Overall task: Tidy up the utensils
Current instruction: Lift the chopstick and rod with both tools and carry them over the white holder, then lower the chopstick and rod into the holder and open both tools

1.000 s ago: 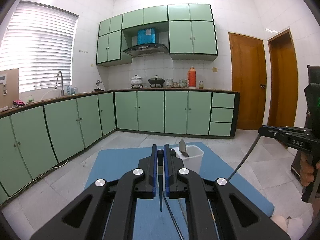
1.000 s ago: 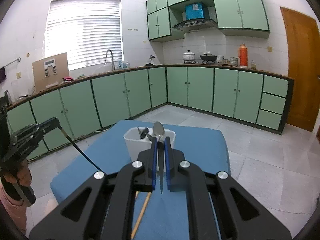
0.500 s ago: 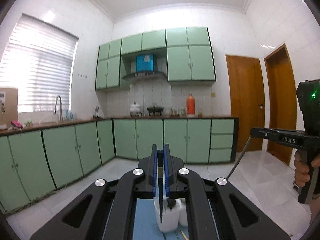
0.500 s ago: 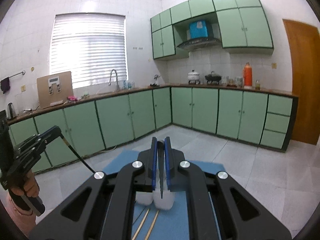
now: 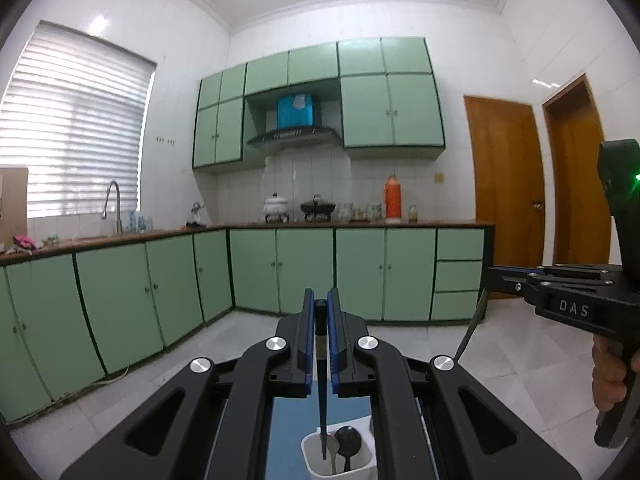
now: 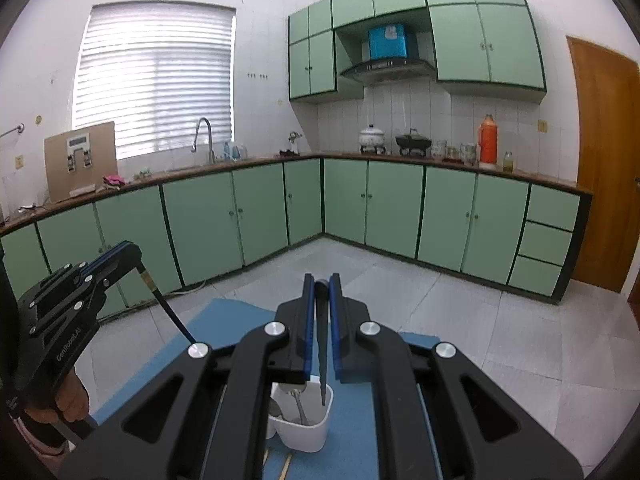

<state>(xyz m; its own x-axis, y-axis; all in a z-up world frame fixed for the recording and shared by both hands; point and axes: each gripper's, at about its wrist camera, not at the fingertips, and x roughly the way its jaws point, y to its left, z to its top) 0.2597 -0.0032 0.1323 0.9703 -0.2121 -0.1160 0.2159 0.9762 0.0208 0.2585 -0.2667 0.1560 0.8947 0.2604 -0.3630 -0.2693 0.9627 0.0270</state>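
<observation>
I hold both grippers level above the white plastic utensil holder (image 6: 306, 426) on the blue mat (image 6: 240, 328): left gripper (image 5: 321, 344) and right gripper (image 6: 321, 320) each pinch a dark chopstick (image 5: 322, 408); green kitchen cabinets (image 6: 392, 208) behind.

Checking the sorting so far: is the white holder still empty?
No. In the left wrist view the white holder already holds a black spoon.

Home kitchen: green cabinets (image 6: 448, 208), sink tap (image 6: 205, 134), range hood (image 6: 387, 67), pots.
</observation>
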